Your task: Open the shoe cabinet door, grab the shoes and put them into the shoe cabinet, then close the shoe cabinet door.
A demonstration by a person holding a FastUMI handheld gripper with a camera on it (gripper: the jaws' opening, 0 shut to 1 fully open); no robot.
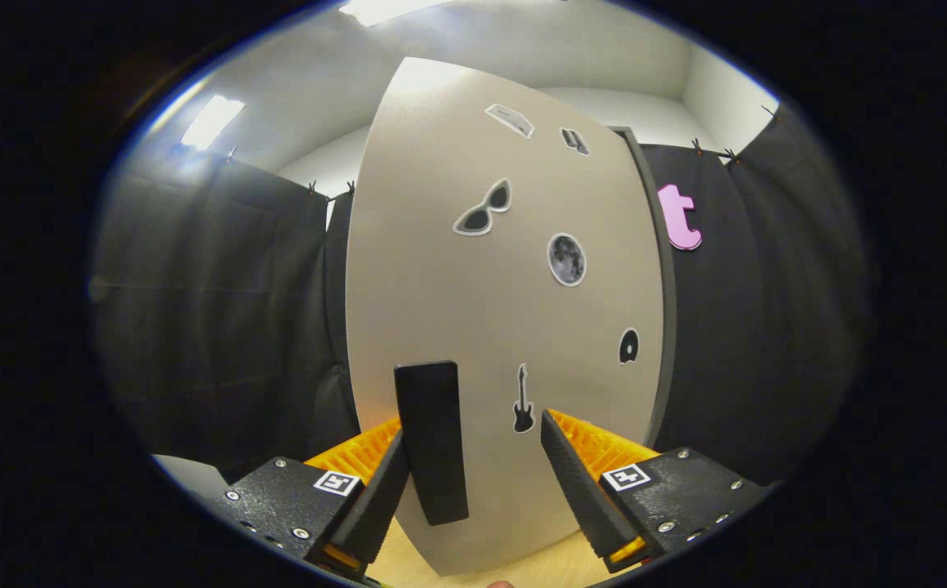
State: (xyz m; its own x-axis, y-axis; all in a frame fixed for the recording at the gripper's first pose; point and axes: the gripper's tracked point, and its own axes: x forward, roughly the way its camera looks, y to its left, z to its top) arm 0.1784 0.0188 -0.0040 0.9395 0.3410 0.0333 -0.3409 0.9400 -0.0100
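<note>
The shoe cabinet door (pixel 473 294) is a tall beige panel with several stickers, standing right in front of me. Its dark upright handle (pixel 432 441) sits low on the door, close to the left edge. My gripper (pixel 477 445) is open, and the handle lies between the fingers, hard against the left finger (pixel 383 490). The right finger (pixel 575 482) stands well clear of the handle. The door looks closed or nearly so, with a dark cabinet edge (pixel 665 310) along its right side. The cabinet's inside is hidden behind the door.
Black cloth walls (pixel 212 327) hang on both sides of the cabinet. A strip of light wooden floor (pixel 522 563) runs under the door. A pale surface (pixel 191 478) sits low to the left of the fingers.
</note>
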